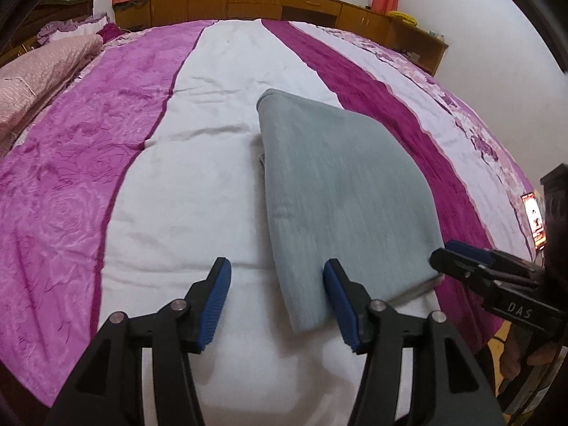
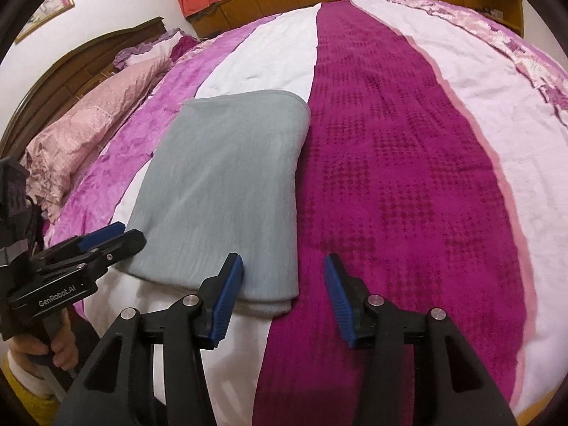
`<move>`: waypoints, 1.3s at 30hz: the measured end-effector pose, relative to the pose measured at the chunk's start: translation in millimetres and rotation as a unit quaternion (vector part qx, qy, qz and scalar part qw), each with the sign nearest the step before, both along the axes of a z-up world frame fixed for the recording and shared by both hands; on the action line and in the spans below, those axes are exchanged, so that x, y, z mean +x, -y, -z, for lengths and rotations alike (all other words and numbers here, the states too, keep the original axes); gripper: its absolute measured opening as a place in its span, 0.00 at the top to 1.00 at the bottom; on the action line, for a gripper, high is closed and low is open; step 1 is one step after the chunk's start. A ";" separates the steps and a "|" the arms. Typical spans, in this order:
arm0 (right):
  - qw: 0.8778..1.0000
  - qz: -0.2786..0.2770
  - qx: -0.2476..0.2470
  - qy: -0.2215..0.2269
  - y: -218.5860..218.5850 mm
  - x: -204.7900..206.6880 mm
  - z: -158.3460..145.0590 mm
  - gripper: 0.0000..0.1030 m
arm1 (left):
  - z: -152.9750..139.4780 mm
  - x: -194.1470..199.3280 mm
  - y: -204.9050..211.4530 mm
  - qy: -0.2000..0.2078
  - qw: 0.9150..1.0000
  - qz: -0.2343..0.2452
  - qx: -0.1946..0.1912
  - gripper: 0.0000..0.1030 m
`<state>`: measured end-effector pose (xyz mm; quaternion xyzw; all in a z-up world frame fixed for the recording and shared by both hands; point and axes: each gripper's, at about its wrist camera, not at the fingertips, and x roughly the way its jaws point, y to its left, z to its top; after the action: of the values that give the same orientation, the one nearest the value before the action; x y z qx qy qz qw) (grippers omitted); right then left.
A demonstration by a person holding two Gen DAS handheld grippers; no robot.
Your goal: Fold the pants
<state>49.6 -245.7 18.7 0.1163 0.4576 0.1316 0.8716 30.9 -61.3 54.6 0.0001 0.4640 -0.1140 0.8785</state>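
The grey-blue pants (image 1: 340, 191) lie folded into a flat stack on the white stripe of the bedspread, and show in the right wrist view (image 2: 227, 191) too. My left gripper (image 1: 277, 301) is open and empty, its jaws straddling the near left corner of the stack. My right gripper (image 2: 284, 294) is open and empty at the stack's near right corner. Each gripper shows from the side in the other's view: the right one (image 1: 458, 255) and the left one (image 2: 117, 238).
The bed (image 1: 213, 184) has pink, white and magenta stripes. Pink pillows (image 1: 39, 81) lie at the left by the headboard. Wooden cabinets (image 1: 269, 3) run along the far wall. A lit phone screen (image 1: 534, 220) is at the right edge.
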 end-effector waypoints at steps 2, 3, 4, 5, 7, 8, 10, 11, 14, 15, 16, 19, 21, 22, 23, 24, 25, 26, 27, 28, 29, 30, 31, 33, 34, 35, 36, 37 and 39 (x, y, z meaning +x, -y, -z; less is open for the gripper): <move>1.000 0.001 -0.005 0.002 -1.5 -8.4 -3.4 0.56 | -0.4 -5.9 -0.3 -0.005 1.000 0.000 0.004 0.44; 1.000 0.000 -0.007 0.002 -2.5 -11.5 -4.7 0.51 | 0.1 -9.9 -0.9 -0.009 1.000 -0.002 0.006 0.43; 1.000 0.000 -0.009 0.003 -3.5 -16.4 -5.5 0.45 | 0.8 -13.4 -1.6 -0.011 1.000 -0.005 0.008 0.43; 1.000 0.000 -0.011 0.004 -4.5 -19.7 -5.7 0.42 | 1.8 -16.4 -2.5 -0.012 1.000 -0.008 0.010 0.43; 1.000 -0.001 -0.017 0.006 -6.7 -27.9 -6.5 0.38 | 4.3 -22.0 -2.5 -0.016 1.000 -0.011 0.016 0.43; 1.000 -0.002 -0.021 0.007 -7.8 -31.6 -6.5 0.37 | 5.7 -24.1 -2.5 -0.018 1.000 -0.013 0.018 0.40; 1.000 0.000 -0.027 0.010 -10.2 -36.5 -6.3 0.31 | 10.1 -28.6 -1.8 -0.025 0.999 -0.020 0.030 0.36; 0.999 0.002 -0.030 0.012 -10.7 -40.1 -5.6 0.29 | 12.6 -30.9 -1.6 -0.027 0.999 -0.025 0.035 0.32; 0.999 0.014 -0.042 0.018 -13.0 -48.8 -2.0 0.18 | 23.0 -39.5 -0.1 -0.037 0.998 -0.034 0.043 0.26; 0.999 0.018 -0.046 0.019 -13.6 -51.2 0.0 0.16 | 25.8 -41.9 0.1 -0.038 0.998 -0.034 0.043 0.25; 0.998 0.024 -0.054 0.018 -15.0 -54.3 4.1 0.15 | 29.0 -44.4 1.3 -0.038 0.998 -0.034 0.046 0.23; 0.997 0.029 -0.069 0.010 -18.5 -55.9 14.8 0.14 | 34.4 -49.4 6.6 -0.028 0.997 -0.033 0.059 0.19; 0.996 0.033 -0.078 0.005 -21.4 -57.1 22.1 0.14 | 36.0 -51.0 10.1 -0.023 0.997 -0.033 0.066 0.16; 0.996 0.035 -0.085 0.007 -23.3 -57.4 23.9 0.14 | 37.5 -50.5 10.9 -0.022 0.997 -0.034 0.068 0.16; 0.995 0.035 -0.093 0.011 -25.4 -57.9 25.6 0.14 | 38.4 -50.2 11.1 -0.022 0.997 -0.035 0.067 0.15; 0.995 0.035 -0.097 0.014 -26.4 -57.8 26.5 0.12 | 40.0 -49.8 11.6 -0.022 0.997 -0.037 0.067 0.14; 0.994 0.034 -0.100 0.016 -27.8 -58.2 27.2 0.11 | 41.2 -48.9 12.0 -0.022 0.997 -0.039 0.066 0.13; 0.994 0.036 -0.103 0.017 -28.5 -57.9 28.5 0.11 | 42.1 -48.2 12.1 -0.022 0.997 -0.040 0.066 0.13; 0.994 0.038 -0.103 0.017 -28.1 -56.9 30.0 0.10 | 43.4 -47.6 12.5 -0.022 0.997 -0.041 0.067 0.12; 0.994 0.041 -0.103 0.017 -28.0 -56.7 31.5 0.09 | 44.5 -46.9 13.1 -0.022 0.997 -0.042 0.068 0.11; 0.993 0.043 -0.104 0.018 -27.9 -56.7 32.5 0.09 | 45.1 -46.3 13.6 -0.021 0.996 -0.043 0.069 0.11; 0.993 0.045 -0.105 0.019 -28.2 -56.2 32.7 0.08 | 45.5 -46.0 13.9 -0.019 0.996 -0.043 0.070 0.10; 0.993 0.047 -0.106 0.021 -28.6 -55.9 33.1 0.08 | 46.1 -45.9 14.4 -0.018 0.996 -0.044 0.071 0.10; 0.993 0.048 -0.107 0.024 -29.7 -55.8 33.9 0.06 | 46.9 -46.0 14.6 -0.015 0.996 -0.045 0.072 0.09; 0.993 0.049 -0.108 0.025 -30.2 -55.8 34.5 0.05 | 47.4 -45.9 15.1 -0.014 0.996 -0.047 0.072 0.09; 0.993 0.049 -0.108 0.026 -30.9 -55.8 35.2 0.05 | 47.7 -45.6 15.2 -0.013 0.996 -0.047 0.073 0.09; 0.992 0.049 -0.109 0.027 -31.7 -56.2 35.5 0.05 | 47.9 -45.4 15.6 -0.012 0.996 -0.049 0.072 0.09; 0.992 0.050 -0.110 0.028 -32.2 -56.5 35.9 0.05 | 48.1 -45.1 15.6 -0.012 0.996 -0.049 0.072 0.09; 0.992 0.050 -0.110 0.029 -32.9 -57.0 36.5 0.05 | 48.3 -44.2 15.6 -0.012 0.996 -0.050 0.072 0.08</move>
<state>-7.4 -212.8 -17.7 0.0384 0.4373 0.0398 0.8976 -13.3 -77.0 6.3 0.0385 0.4808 -0.0364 0.8752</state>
